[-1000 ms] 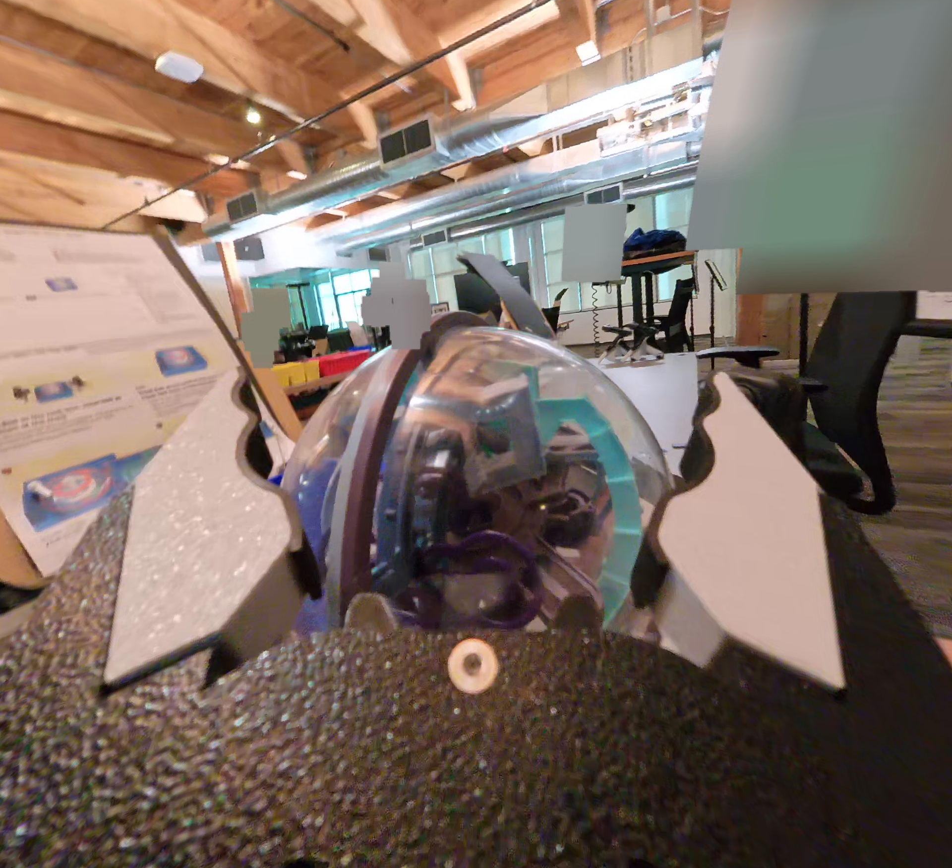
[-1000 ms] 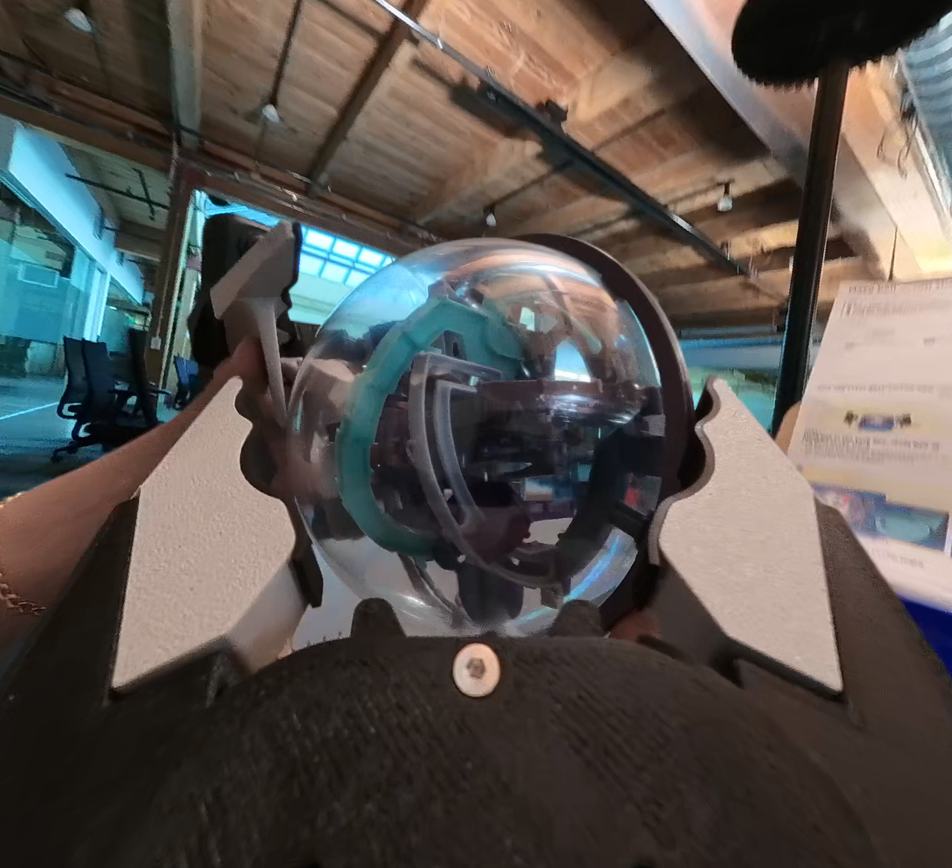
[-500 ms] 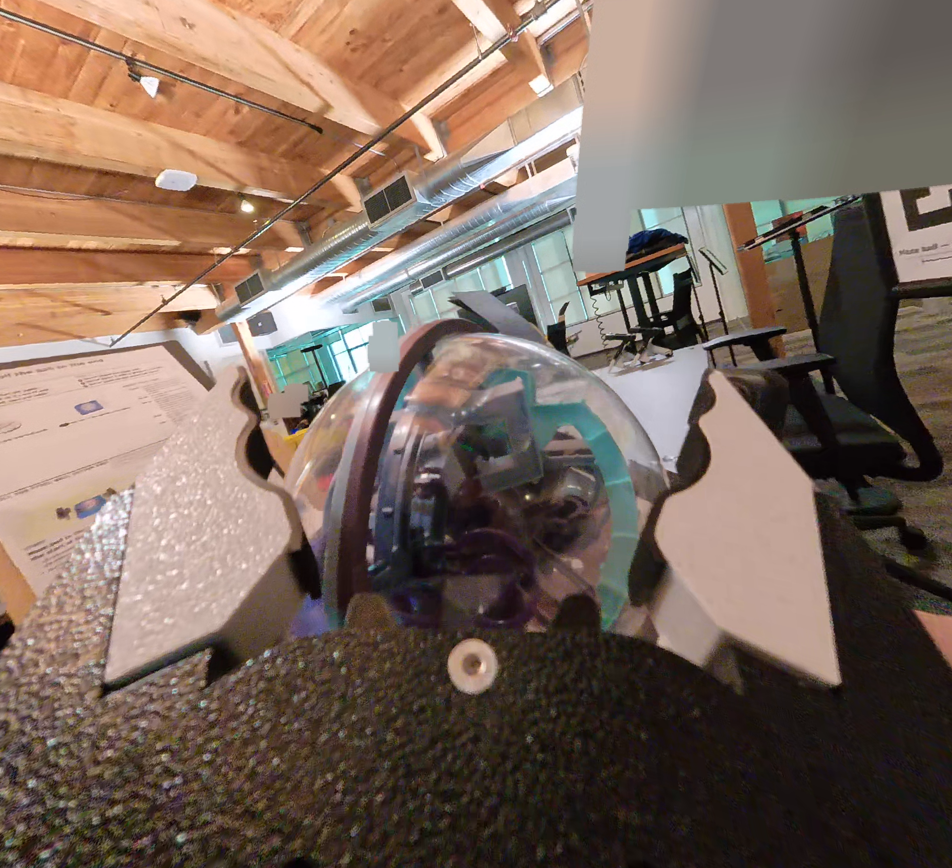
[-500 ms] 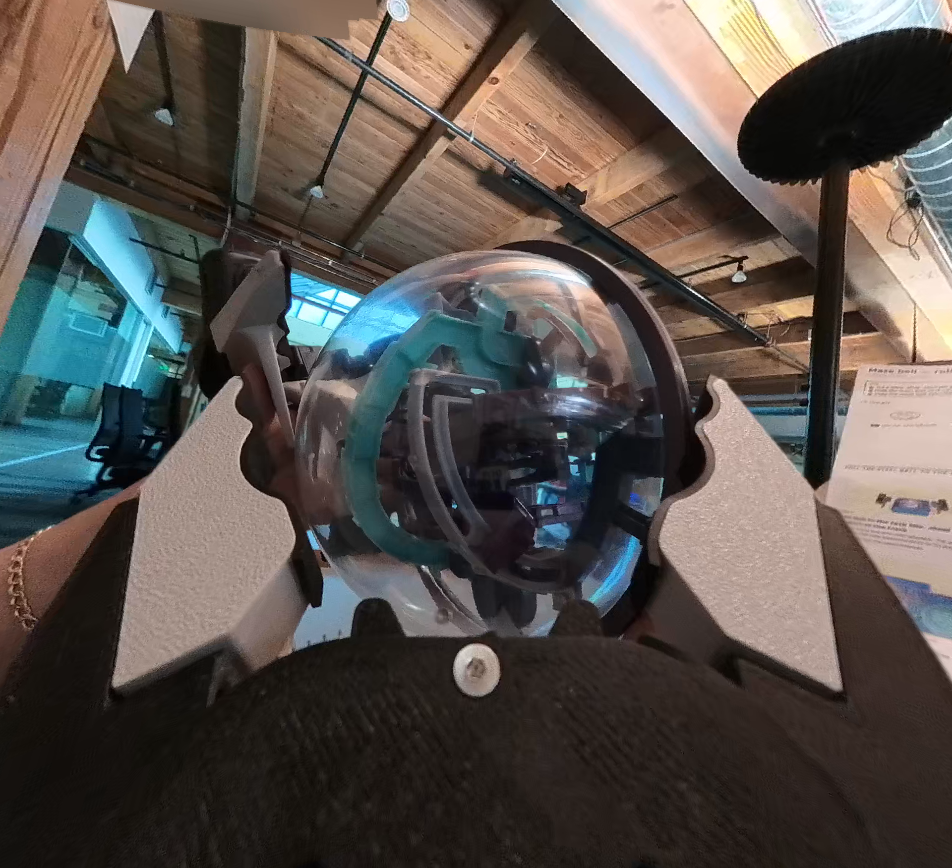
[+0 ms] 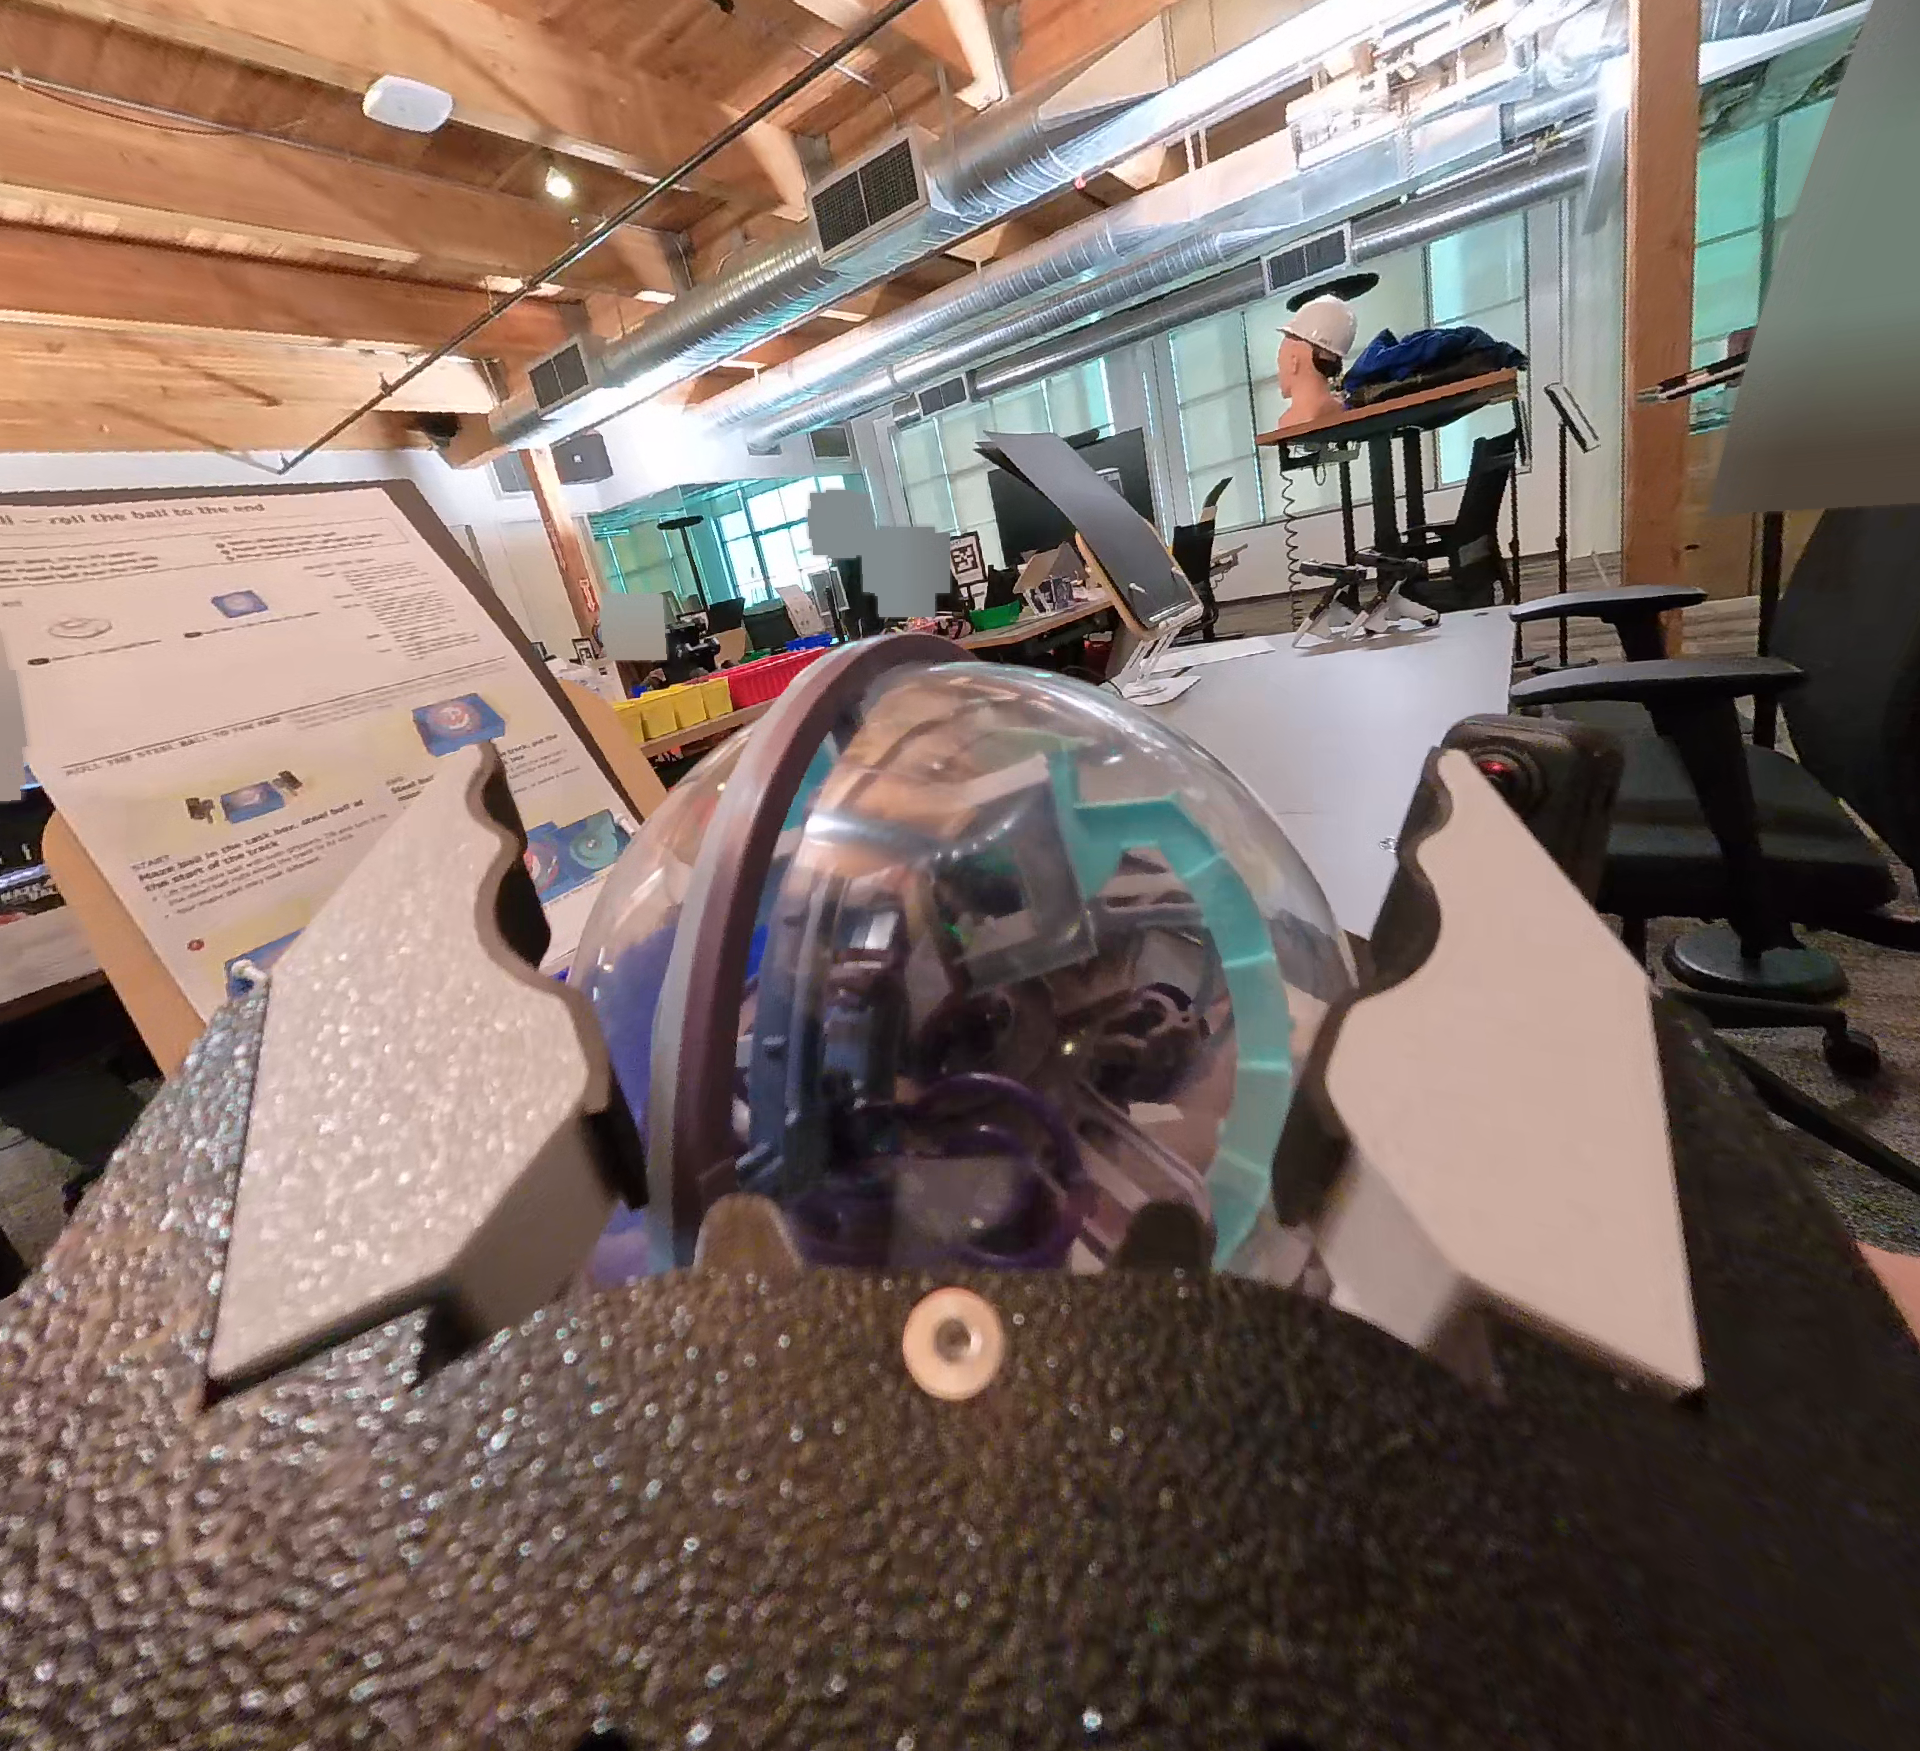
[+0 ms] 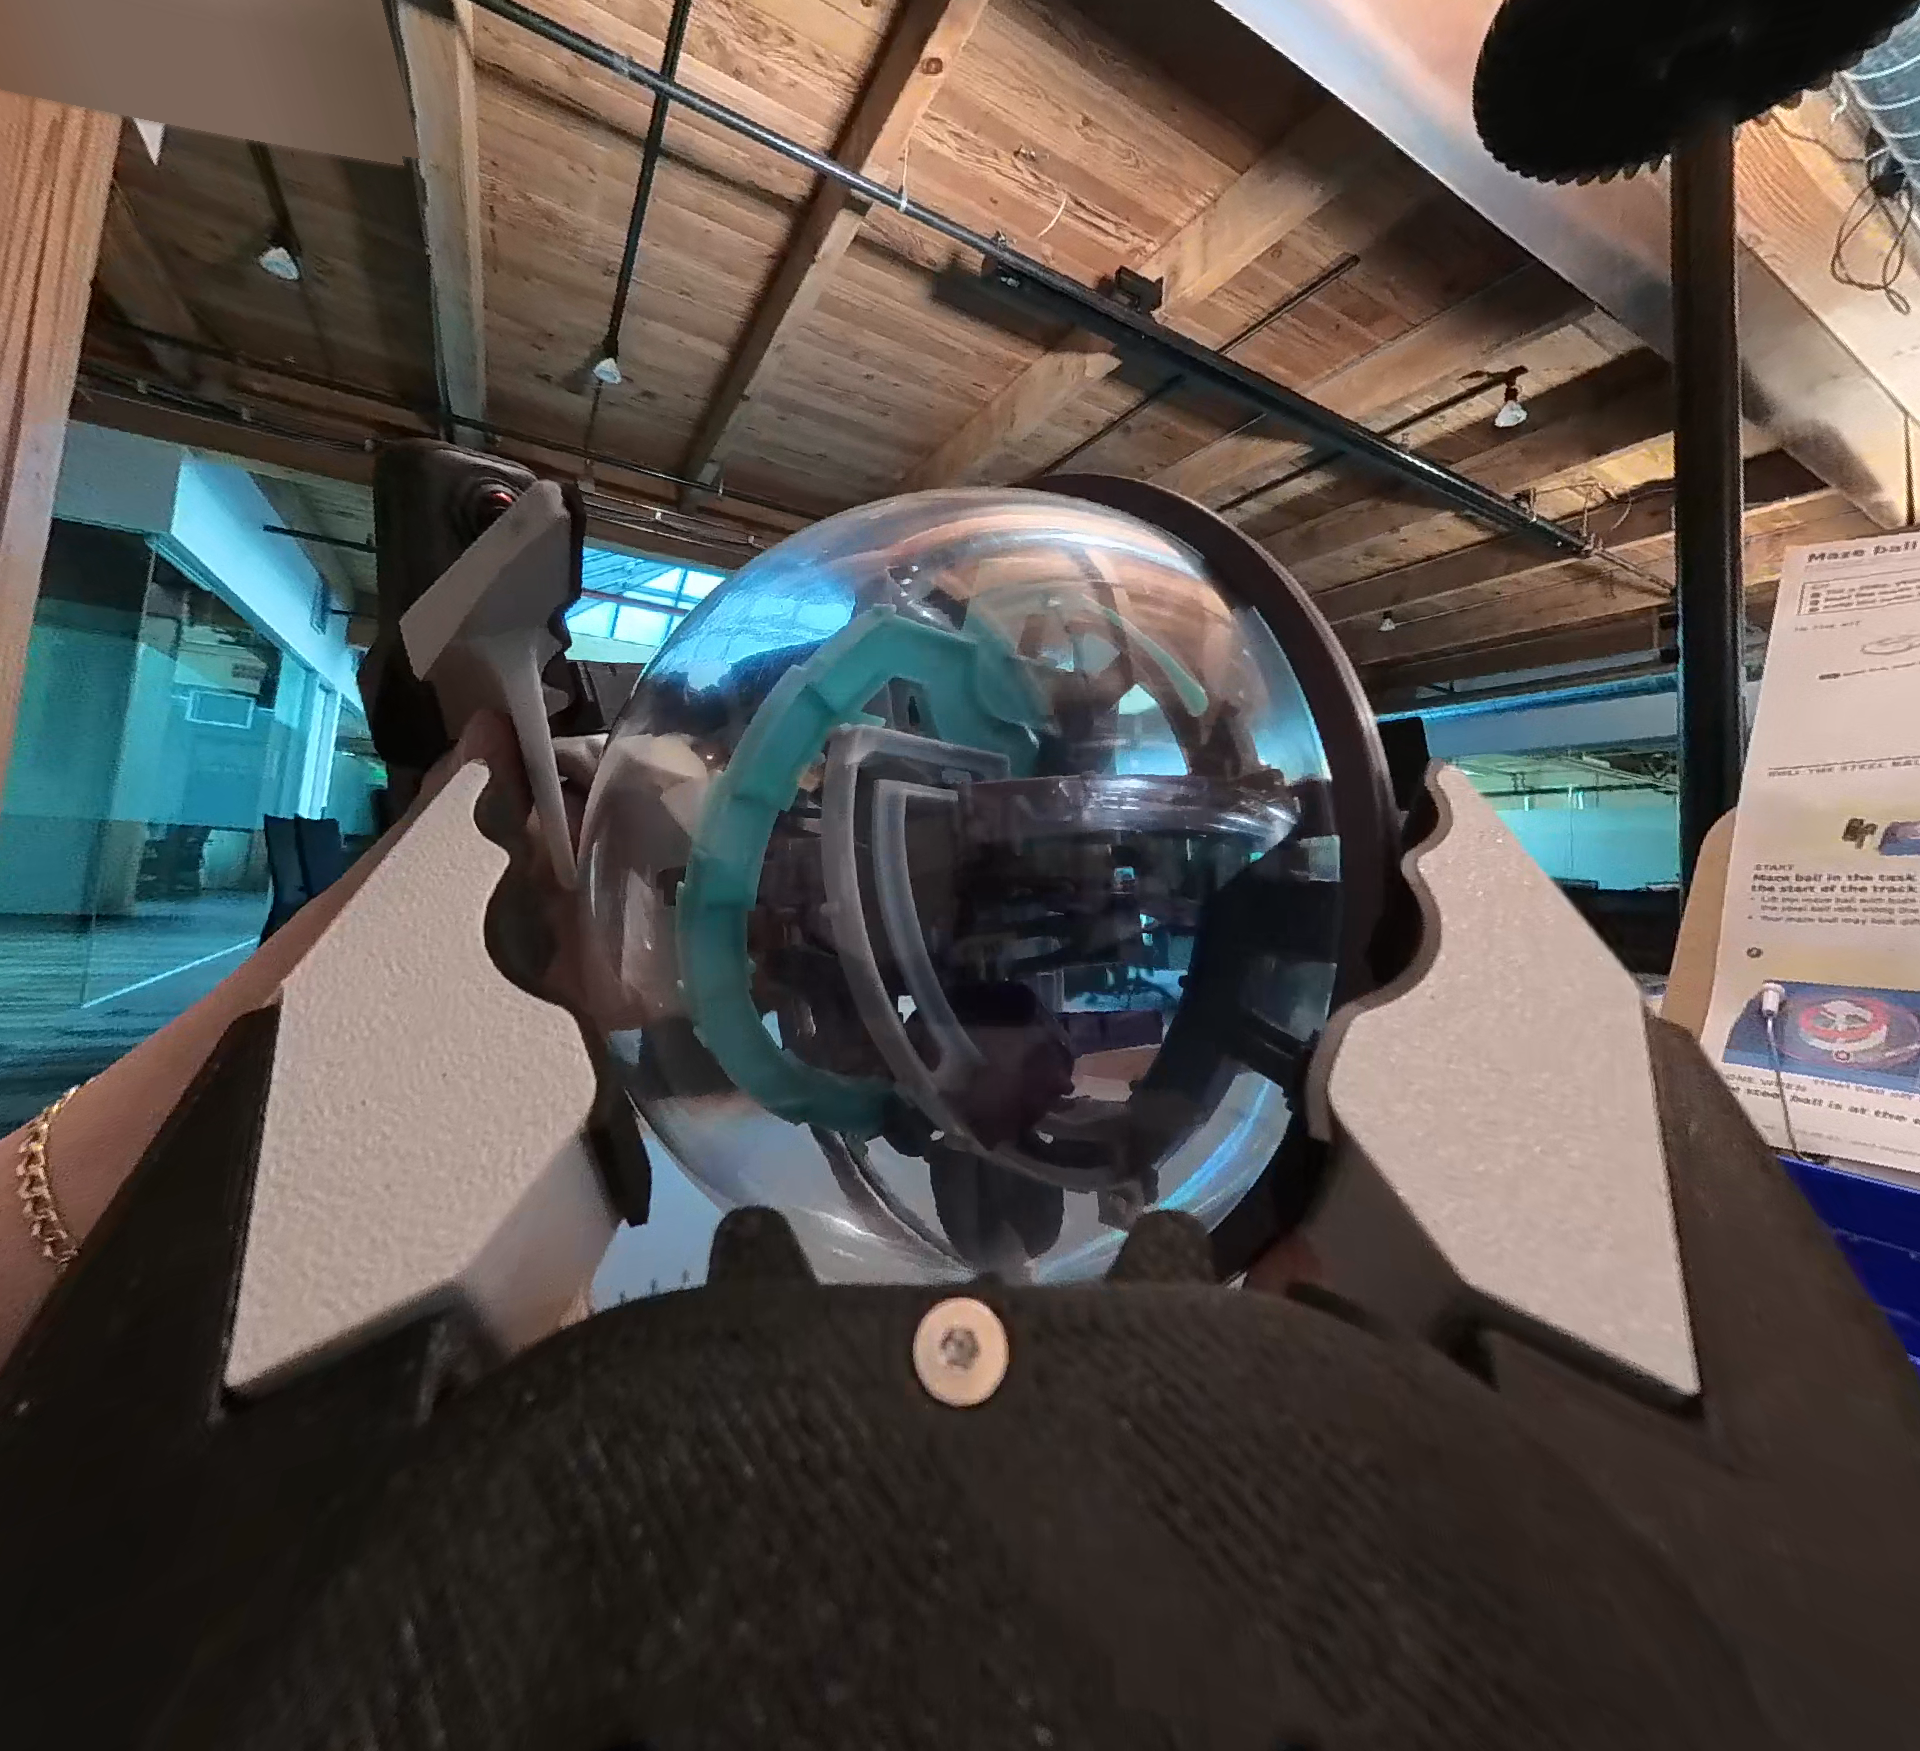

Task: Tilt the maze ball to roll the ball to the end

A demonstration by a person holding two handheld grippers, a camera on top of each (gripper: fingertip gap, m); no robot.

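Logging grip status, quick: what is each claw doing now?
Left claw: closed on the clear plastic maze ball.
Right claw: closed on the same ball.

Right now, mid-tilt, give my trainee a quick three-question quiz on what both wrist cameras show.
1. True or false: the maze ball is resting on the grey table.
2. Which colour is the wide ribbed track inside the clear ball? A red, B teal, C yellow.
3. What dark part runs round the outside of the ball in both views?

Key
1. False. It is held up in the air between the left gripper and the right gripper, each with a finger on either side of it.
2. B.
3. A dark brown ring, seen at the ball's left in the left view and at its right in the right view.
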